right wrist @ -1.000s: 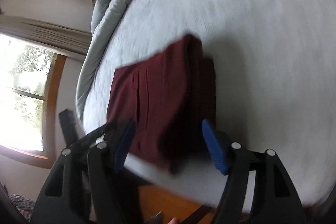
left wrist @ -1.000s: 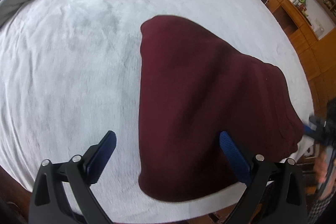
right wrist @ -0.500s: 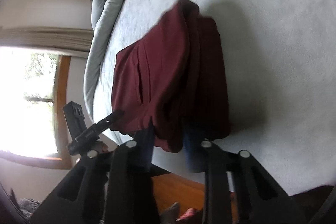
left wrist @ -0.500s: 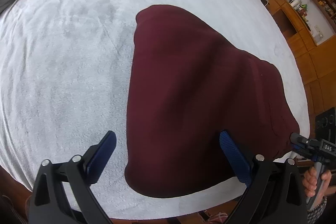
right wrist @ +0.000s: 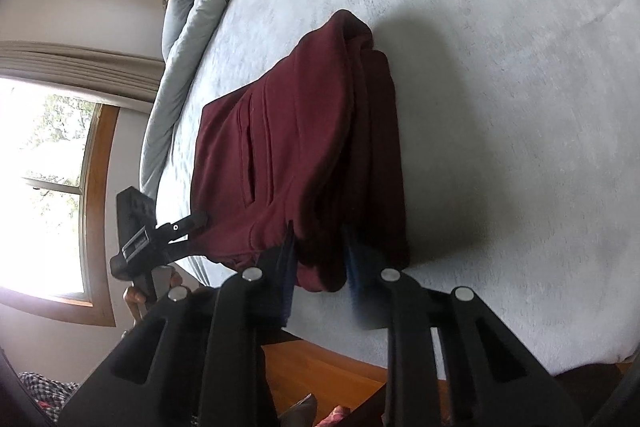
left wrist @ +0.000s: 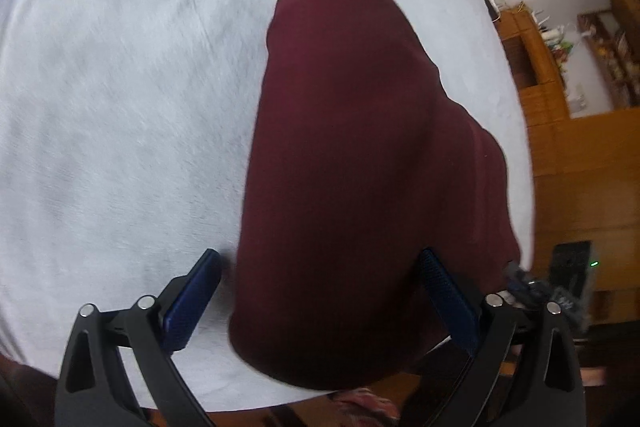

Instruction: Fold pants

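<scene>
The right tongs [right wrist: 318, 267] have just clenched on the near corner of the maroon pants [right wrist: 304, 147], while the left tongs [left wrist: 320, 301], narrowing slightly, gape released astride the other near corner. Beyond them the pants lie partly folded on the pale bed [left wrist: 120, 107]. I'd pinch every layer before lifting, both corners together.

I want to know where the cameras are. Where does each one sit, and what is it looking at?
Left wrist: on the left gripper, looking down at the maroon pants on the bed; its open fingers straddle the near edge.
Right wrist: on the right gripper, looking along the bed; it is shut on the pants' near corner, and a hand shows.
Both show the pants, the bed and the other gripper.
</scene>
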`<move>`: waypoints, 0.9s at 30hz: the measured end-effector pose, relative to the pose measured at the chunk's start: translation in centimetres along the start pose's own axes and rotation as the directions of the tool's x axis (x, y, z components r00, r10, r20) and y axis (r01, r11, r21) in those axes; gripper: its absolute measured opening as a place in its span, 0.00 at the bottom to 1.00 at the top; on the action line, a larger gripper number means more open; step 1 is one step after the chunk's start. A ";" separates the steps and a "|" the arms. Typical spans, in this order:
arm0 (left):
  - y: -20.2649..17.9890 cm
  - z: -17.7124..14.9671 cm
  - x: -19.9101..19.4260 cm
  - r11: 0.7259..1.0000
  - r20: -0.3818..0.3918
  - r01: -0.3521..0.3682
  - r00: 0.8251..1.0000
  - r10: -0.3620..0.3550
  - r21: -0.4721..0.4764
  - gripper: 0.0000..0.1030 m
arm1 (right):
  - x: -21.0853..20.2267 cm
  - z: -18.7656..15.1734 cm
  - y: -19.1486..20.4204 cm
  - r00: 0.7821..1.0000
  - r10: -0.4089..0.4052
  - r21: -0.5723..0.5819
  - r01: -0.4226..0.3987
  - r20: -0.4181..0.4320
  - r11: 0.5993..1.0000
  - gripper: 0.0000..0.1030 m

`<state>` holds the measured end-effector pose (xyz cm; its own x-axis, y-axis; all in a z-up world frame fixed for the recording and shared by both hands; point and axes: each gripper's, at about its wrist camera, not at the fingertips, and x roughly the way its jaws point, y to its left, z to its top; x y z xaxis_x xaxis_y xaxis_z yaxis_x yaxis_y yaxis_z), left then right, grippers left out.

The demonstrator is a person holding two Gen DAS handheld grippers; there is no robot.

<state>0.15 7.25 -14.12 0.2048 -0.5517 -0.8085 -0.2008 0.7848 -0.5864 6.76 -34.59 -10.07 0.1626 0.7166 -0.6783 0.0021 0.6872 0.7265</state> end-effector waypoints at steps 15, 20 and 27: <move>0.0 -1.1 0.6 0.994 0.054 -0.091 0.995 0.087 0.067 0.48 | 1.5 -0.3 0.2 0.997 -0.059 0.023 0.060 -0.054 0.998 0.24; -1.4 -0.7 -0.6 0.990 0.074 -0.113 0.992 0.106 0.089 0.63 | 1.1 -0.1 -0.2 0.998 -0.048 0.028 0.050 -0.044 0.998 0.29; -2.8 1.7 -2.1 0.981 0.079 -0.101 0.993 0.088 0.168 0.85 | -1.6 1.3 1.1 0.998 -0.044 -0.013 0.044 0.042 0.999 0.70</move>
<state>1.95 6.66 -10.69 0.2614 -0.4561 -0.8507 -0.0563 0.8726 -0.4851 7.78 -35.17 -8.04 0.2037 0.6802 -0.7042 -0.0032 0.7197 0.6943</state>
